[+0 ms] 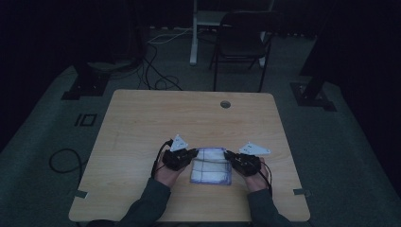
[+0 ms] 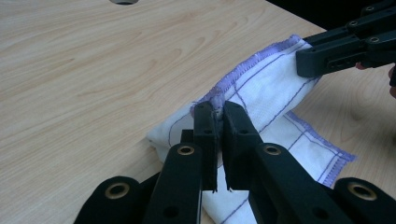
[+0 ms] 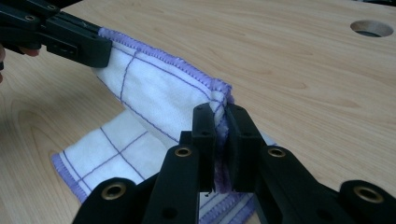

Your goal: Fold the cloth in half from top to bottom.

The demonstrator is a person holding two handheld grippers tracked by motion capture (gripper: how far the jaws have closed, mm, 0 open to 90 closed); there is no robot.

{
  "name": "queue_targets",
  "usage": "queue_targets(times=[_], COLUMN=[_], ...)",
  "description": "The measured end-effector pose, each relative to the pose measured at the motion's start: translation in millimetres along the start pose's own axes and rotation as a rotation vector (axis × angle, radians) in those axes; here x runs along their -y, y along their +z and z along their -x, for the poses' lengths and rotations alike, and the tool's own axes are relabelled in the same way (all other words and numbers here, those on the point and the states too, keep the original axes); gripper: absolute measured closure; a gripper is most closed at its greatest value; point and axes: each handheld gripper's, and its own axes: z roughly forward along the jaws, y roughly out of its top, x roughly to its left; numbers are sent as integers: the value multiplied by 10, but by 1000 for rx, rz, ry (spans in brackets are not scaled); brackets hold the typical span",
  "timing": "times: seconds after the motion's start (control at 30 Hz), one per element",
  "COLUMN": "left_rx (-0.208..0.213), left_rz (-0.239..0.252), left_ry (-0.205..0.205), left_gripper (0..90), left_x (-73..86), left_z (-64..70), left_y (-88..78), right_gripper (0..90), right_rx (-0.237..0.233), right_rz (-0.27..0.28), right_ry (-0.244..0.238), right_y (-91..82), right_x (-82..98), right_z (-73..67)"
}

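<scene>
Scene: a person at a wooden counter [image 1: 142, 123] works a white cloth [image 1: 210, 165] with 2 hand-held tongs, seen from the high view.
Cloth: white with purple grid lines and purple stitched hem, lying in the near middle of the counter, between the 2 hands; its far fold is lifted off the wood while a lower layer lies flat.
Counter edges: the cloth sits well in from the left and right edges and closer to the near edge, where the sleeves come in.
Open room: bare wood spreads wide on the far half, up to a round hole [image 1: 225, 104] near the far edge; bare wood also lies to either side of the hands.
Left tongs [image 2: 219, 109]: jaws drawn together, clamped on the hemmed fold at the cloth's left end, with the fabric bunched between the pads.
Right tongs [image 3: 219, 112]: jaws drawn together, clamped on the hemmed fold at the cloth's right end, purple stitching pinched between the pads.
Between them: the raised hem runs from one grip to the other.
Beyond the counter: a dark chair [image 1: 241, 42] on grey floor.
</scene>
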Motion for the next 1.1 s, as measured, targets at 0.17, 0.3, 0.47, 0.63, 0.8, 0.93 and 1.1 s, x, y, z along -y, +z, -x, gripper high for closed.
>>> queue_targets(times=[0.17,0.3,0.47,0.63,0.8,0.93,1.1], left_rx=[7,9,11,16,19,23,22], left_rz=[-3,-11,-18,-26,-33,-39,-18], left_ry=[-12,-9,-17,-25,-33,-38,-56], left_gripper=[858,857,858,856,852,844,823], left_x=[47,81,135,188,233,272,238], left_z=[18,28,40,42,55,65,39], left_y=[18,27,43,47,47,38,-13], right_gripper=[837,837,836,836,833,827,818], right_rx=[-1,1,-2,-5,-6,-10,-16], right_rz=[-5,-9,-19,-36,-41,-48,-58], right_ry=[7,10,11,1,-1,9,16], right_y=[-8,-5,-2,16,13,6,-4], right_x=[44,88,134,169,196,247,289], right_z=[-11,-19,-38,-62,-81,-95,-118])
